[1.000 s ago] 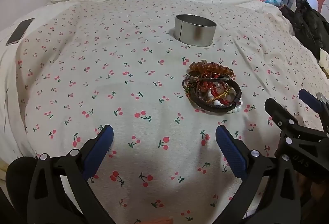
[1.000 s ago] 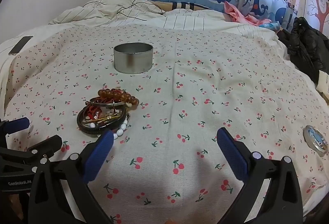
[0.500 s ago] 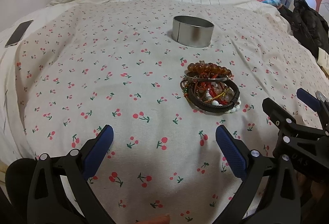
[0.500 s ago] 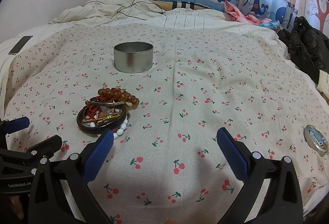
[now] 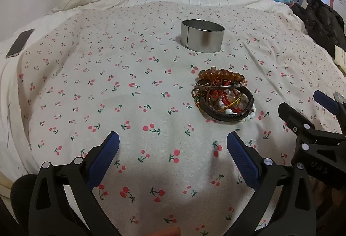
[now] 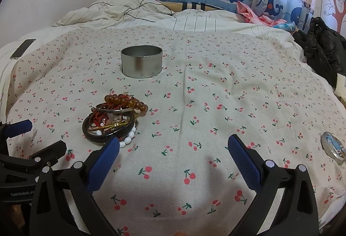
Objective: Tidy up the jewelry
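Note:
A pile of bracelets (image 5: 223, 97) lies on the cherry-print cloth: amber beads, a metal bangle, a black leather band, red cords and white beads. It also shows in the right wrist view (image 6: 113, 120). A round silver tin (image 5: 202, 36), open at the top, stands behind the pile, and shows in the right wrist view (image 6: 141, 61) too. My left gripper (image 5: 173, 158) is open and empty, near and left of the pile. My right gripper (image 6: 173, 159) is open and empty, near and right of the pile.
A phone (image 5: 20, 42) lies at the far left edge of the bed. A round tin lid (image 6: 334, 147) lies at the right. Black clothing (image 6: 324, 49) is heaped at the far right. A rumpled striped duvet with a black cable (image 6: 138, 8) lies at the back.
Both views have tilted up a little, so the tin and the pile sit slightly lower in frame. Both grippers stay open and empty.

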`<control>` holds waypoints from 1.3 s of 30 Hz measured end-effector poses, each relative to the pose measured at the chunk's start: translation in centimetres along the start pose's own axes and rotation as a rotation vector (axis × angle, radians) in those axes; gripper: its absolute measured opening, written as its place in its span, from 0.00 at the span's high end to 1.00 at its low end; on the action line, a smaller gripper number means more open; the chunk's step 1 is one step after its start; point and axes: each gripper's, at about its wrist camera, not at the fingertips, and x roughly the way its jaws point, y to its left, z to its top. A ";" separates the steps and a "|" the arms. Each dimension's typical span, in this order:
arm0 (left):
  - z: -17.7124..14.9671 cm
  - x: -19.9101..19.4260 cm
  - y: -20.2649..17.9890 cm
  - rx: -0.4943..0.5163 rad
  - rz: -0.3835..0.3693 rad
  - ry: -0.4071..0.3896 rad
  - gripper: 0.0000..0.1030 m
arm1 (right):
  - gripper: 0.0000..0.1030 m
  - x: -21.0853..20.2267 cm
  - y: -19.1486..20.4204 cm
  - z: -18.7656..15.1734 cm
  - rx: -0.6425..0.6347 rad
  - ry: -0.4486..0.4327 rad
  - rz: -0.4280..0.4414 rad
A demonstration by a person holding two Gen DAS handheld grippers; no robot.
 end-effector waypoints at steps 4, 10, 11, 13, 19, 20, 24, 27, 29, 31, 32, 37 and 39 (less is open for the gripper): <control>0.5 0.2 0.7 -0.005 -0.013 0.010 0.07 | 0.06 -0.3 0.0 0.1 0.006 -0.014 0.007; 1.3 -0.6 1.4 0.033 0.038 -0.060 0.07 | 0.06 -0.8 -0.3 0.2 0.018 -0.035 0.021; 1.5 -0.6 1.6 0.028 0.041 -0.055 0.07 | 0.06 -0.9 -0.3 0.3 0.020 -0.038 0.024; 1.8 -0.3 2.1 0.009 0.032 -0.022 0.07 | 0.06 -1.0 -0.4 0.3 0.024 -0.042 0.034; 1.6 0.9 2.9 -0.065 -0.112 0.058 0.07 | 0.06 -1.2 -0.7 0.5 0.042 -0.053 0.070; 1.7 0.9 2.9 -0.072 -0.135 0.055 0.07 | 0.06 -1.2 -0.7 0.5 0.043 -0.053 0.073; 2.3 1.3 2.7 -0.092 -0.192 0.054 0.07 | 0.06 -1.3 -0.6 1.0 0.028 -0.056 0.094; 3.2 1.3 1.7 -0.024 -0.166 0.009 0.07 | 0.06 -1.1 -0.5 1.6 0.013 -0.045 0.117; 4.0 1.8 1.2 -0.008 -0.232 0.013 0.07 | 0.06 -0.5 -0.3 2.1 -0.030 -0.019 0.103; 4.7 2.3 0.7 0.004 -0.282 0.013 0.07 | 0.06 0.2 -0.3 2.7 -0.082 0.006 0.087; 5.0 2.5 0.5 0.013 -0.302 0.008 0.07 | 0.06 0.4 -0.5 2.9 -0.097 0.013 0.089; 5.8 4.2 -0.4 0.078 -0.407 0.021 0.07 | 0.10 2.5 -1.5 4.5 -0.159 0.080 0.161; 6.1 4.7 -0.7 0.106 -0.409 0.021 0.07 | 0.17 3.5 -2.2 5.1 -0.121 0.117 0.247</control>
